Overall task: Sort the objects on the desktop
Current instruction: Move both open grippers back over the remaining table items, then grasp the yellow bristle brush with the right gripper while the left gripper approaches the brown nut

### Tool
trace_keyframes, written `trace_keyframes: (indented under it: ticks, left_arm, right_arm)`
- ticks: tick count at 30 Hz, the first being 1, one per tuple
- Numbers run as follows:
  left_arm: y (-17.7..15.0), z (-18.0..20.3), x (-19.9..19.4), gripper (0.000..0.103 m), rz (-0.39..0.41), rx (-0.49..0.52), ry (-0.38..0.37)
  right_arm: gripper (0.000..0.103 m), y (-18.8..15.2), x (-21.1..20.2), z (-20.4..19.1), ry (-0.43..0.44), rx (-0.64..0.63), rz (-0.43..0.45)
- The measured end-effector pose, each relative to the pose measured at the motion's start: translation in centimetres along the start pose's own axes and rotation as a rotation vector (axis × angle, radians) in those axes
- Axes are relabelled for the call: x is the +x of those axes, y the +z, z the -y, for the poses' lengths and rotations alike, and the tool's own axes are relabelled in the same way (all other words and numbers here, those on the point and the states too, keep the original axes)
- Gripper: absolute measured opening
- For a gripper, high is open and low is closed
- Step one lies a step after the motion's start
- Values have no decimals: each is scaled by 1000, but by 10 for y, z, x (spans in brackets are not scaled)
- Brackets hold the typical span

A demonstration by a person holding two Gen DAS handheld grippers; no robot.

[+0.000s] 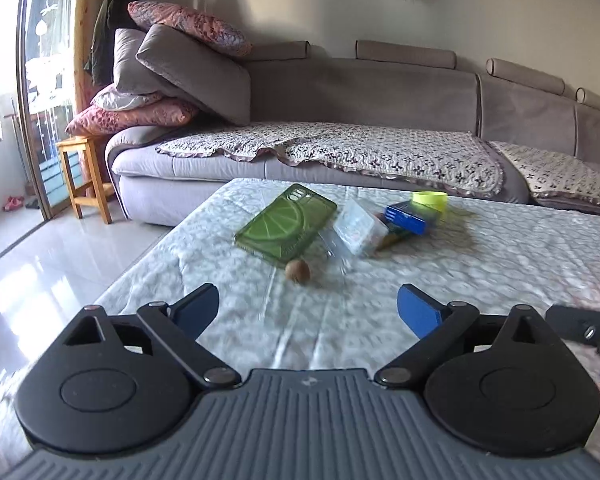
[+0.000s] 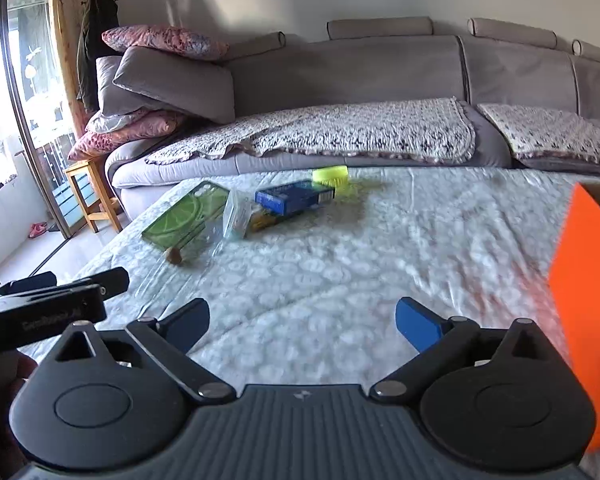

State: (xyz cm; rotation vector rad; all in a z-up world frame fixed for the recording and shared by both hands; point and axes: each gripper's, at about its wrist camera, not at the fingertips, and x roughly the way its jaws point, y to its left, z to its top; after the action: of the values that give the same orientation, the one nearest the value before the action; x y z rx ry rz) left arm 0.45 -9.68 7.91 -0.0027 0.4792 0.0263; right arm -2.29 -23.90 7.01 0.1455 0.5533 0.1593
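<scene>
In the left wrist view the left gripper (image 1: 306, 308) hovers over the table (image 1: 480, 264), which wears a pale patterned cloth; its blue fingers (image 1: 418, 314) are spread wide with only cloth between them, gripping nothing. Taking the green phone case (image 1: 286, 224) with its lime-slice print as the landmark, a small brown nut (image 1: 298, 271) lies touching or just off the case's near edge, on the side toward the gripper. To the right of the case lies a clear plastic box (image 1: 358, 228), tilted, with a thin sheet of clear wrapping spreading toward the nut. Right of that box a blue carton (image 1: 406, 218) leans over a yellow-green packet (image 1: 394, 238), and beyond the carton, farthest from the case, stands a yellow ring-shaped piece (image 1: 430, 200). A grey sofa (image 1: 360, 92) runs behind the table, and at the right edge part of the other black gripper shows. In the right wrist view the right gripper (image 2: 302, 320) is likewise wide open and holds nothing, its blue fingers (image 2: 416, 322) apart over bare cloth of the table (image 2: 400, 248). The green phone case (image 2: 186, 218) sits at the far left of the cluster, the nut (image 2: 175, 256) at its near corner, the clear plastic box (image 2: 238, 216) just right of it, then the blue carton (image 2: 294, 196), with the yellow ring-shaped piece (image 2: 331, 176) behind the carton. Well to the right of the case, an orange box (image 2: 584, 308) fills the frame edge, blurred.
</scene>
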Motion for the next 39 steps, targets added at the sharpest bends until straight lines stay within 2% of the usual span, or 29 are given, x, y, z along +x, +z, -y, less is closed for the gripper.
trace_keyframes:
  ticks: [5, 8, 13, 15, 18, 21, 26, 29, 39]
  left_arm:
    - [6, 0, 40, 86, -21, 12, 5]
    - [3, -2, 58, 74, -67, 13, 18]
    - [-10, -13, 67, 69, -127, 3, 43]
    - [-12, -13, 72, 69, -127, 9, 50]
    - [-12, -11, 75, 69, -116, 24, 58]
    - [-14, -11, 78, 67, -120, 36, 69]
    - [-15, -14, 77, 65, -132, 44, 76]
    - [-15, -17, 77, 65, -135, 43, 79]
    - [-14, -15, 75, 66, -150, 26, 91]
  right_arm:
    - [101, 28, 41, 7, -15, 19, 44]
    - [101, 37, 67, 13, -19, 26, 60]
    - [98, 41, 108, 16, -6, 1, 55]
    - [91, 43, 123, 12, 16, -19, 44]
    - [90, 45, 137, 9, 46, -19, 43]
    - [90, 51, 147, 9, 54, 36, 38]
    - [91, 71, 161, 18, -39, 63, 124]
    - [91, 87, 180, 24, -75, 45, 145]
    - [90, 99, 240, 8, -112, -127, 20]
